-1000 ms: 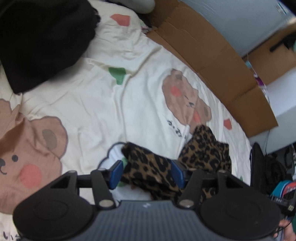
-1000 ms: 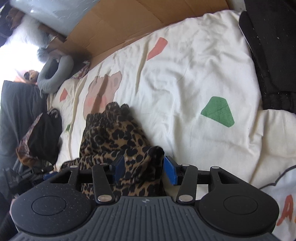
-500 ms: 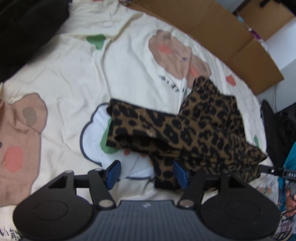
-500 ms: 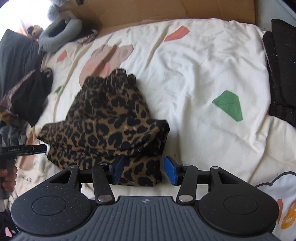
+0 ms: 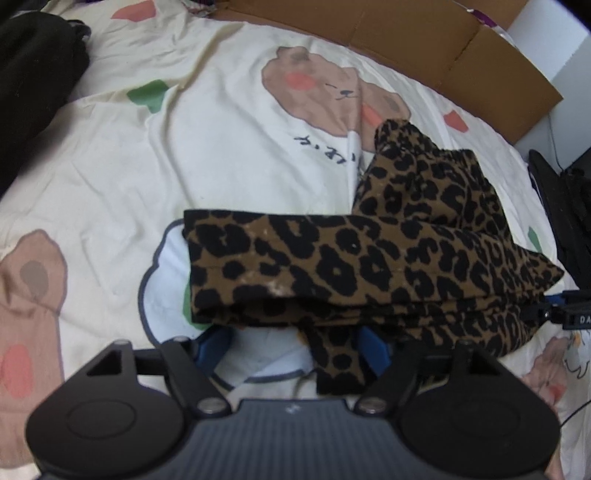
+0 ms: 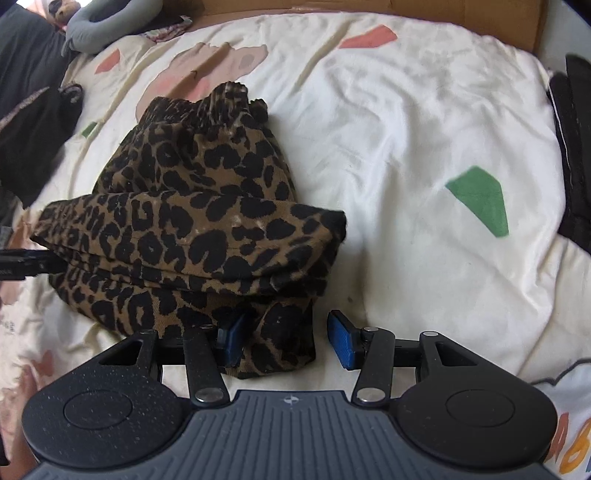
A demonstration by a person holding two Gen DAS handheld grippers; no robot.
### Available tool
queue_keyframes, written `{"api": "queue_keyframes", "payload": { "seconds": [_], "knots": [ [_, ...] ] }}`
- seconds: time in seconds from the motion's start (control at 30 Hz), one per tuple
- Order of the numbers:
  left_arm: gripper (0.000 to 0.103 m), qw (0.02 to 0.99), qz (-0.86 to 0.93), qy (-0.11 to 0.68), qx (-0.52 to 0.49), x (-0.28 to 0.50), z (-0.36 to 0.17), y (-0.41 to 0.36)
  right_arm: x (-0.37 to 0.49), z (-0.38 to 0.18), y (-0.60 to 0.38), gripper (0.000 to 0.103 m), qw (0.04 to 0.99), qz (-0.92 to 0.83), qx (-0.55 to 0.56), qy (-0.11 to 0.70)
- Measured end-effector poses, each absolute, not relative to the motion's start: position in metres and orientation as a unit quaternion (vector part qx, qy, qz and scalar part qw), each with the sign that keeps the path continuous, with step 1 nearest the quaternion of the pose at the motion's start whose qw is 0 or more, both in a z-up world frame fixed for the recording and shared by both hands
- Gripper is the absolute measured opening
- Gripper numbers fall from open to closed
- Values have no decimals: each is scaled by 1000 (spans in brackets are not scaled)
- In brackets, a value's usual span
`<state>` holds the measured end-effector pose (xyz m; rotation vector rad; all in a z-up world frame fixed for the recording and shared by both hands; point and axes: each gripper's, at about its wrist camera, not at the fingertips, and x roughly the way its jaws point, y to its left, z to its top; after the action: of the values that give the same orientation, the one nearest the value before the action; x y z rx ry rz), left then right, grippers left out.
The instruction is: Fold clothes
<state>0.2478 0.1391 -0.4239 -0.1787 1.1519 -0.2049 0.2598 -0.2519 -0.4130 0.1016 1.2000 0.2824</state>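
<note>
A leopard-print garment (image 5: 369, 266) (image 6: 192, 221) lies folded in a thick bundle on the cream bear-print bedsheet (image 5: 110, 177) (image 6: 406, 129). My left gripper (image 5: 293, 350) stands open at the bundle's near edge, and a loose flap of the cloth hangs between its blue fingers (image 5: 214, 347). My right gripper (image 6: 287, 342) is open too. The bundle's lower corner sits between its blue pads (image 6: 341, 345), which do not pinch it. Each gripper's tip shows at the edge of the other's view, beside the bundle.
Black clothing (image 5: 29, 74) lies at the sheet's far left, and another dark garment (image 6: 572, 147) lies along its right side. Brown cardboard (image 5: 406, 44) lines the far edge. A grey neck pillow (image 6: 99, 26) and dark clothes (image 6: 29, 129) lie beyond the bundle.
Both grippers have drawn back from the leopard garment with their jaws still apart. The cloth that sat bunched between the fingers now lies as a flat folded bundle on the sheet.
</note>
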Motion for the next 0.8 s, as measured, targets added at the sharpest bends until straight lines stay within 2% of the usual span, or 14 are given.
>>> {"api": "queue_keyframes", "payload": {
  "seconds": [0.23, 0.8],
  "knots": [
    [63, 844, -88, 526, -64, 256, -411, 141, 277, -403, -250, 54, 832, 119, 28, 540],
    [63, 885, -57, 456, -71, 298, -373, 157, 309, -368, -271, 53, 870, 101, 41, 481]
  ]
}}
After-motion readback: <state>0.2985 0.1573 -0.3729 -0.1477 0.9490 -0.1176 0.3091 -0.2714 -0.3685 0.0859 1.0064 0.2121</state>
